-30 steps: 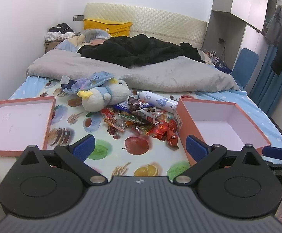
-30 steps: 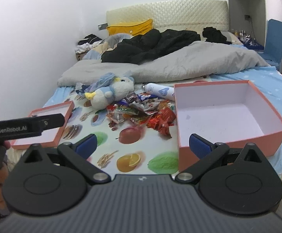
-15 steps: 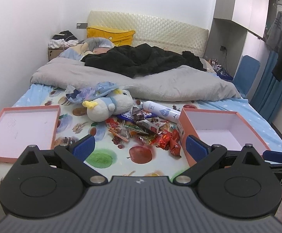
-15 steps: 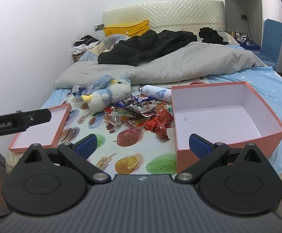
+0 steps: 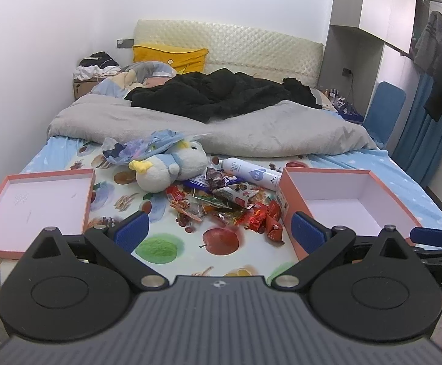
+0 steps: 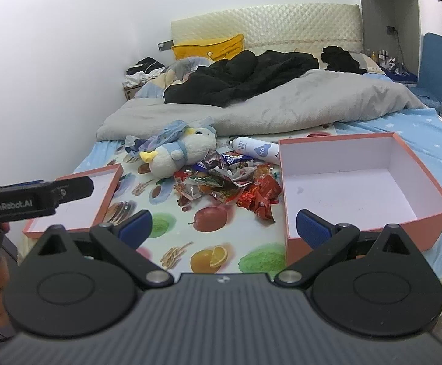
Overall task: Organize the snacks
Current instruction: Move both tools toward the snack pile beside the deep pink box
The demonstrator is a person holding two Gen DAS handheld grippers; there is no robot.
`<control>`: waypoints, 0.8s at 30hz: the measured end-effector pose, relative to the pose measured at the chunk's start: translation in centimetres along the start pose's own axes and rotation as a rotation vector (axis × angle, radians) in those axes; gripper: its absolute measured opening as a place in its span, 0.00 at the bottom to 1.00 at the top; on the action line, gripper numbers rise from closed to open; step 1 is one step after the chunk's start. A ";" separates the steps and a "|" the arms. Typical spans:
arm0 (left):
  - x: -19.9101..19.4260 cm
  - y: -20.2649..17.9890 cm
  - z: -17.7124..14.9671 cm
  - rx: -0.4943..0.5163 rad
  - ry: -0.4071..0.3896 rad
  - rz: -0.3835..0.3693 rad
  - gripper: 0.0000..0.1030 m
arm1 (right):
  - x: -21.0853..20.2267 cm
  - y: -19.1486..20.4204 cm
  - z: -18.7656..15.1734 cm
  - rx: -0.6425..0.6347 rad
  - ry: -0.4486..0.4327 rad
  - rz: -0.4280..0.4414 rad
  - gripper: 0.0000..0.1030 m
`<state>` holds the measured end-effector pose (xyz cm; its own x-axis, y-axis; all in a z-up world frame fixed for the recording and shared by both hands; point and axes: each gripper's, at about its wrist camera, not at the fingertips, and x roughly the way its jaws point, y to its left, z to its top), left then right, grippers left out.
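Note:
A heap of wrapped snacks (image 5: 227,203) (image 6: 230,187) lies on the fruit-print sheet in the middle of the bed. Right of the heap stands an empty pink box (image 5: 347,200) (image 6: 361,188); its shallow lid (image 5: 35,203) (image 6: 78,200) lies at the left edge. My left gripper (image 5: 218,232) hovers open at the foot of the bed, short of the snacks. My right gripper (image 6: 224,226) is open too, with its right finger in front of the box's near wall. Neither holds anything.
A white and blue plush toy (image 5: 172,167) (image 6: 181,152) and a white bottle (image 5: 251,173) (image 6: 254,149) lie behind the snacks. A grey duvet (image 5: 221,127) with black clothes covers the far bed. The left gripper's body (image 6: 32,197) shows at left in the right wrist view.
Both views have pulled back and tilted up slightly; the snacks and box sit a little farther off. Both grippers stay open.

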<state>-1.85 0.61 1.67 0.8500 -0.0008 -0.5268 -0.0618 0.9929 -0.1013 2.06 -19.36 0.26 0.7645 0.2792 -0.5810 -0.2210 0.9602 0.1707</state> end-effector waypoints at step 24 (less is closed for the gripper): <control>6.1 0.9 -2.5 -0.049 0.169 0.039 1.00 | 4.0 -0.6 -1.4 0.006 0.103 -0.060 1.00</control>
<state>1.96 1.19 -3.68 0.7463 0.0135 -0.6654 -0.1218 0.9857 -0.1166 4.43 -18.80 -3.29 0.7102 0.2203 -0.6686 -0.1729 0.9753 0.1377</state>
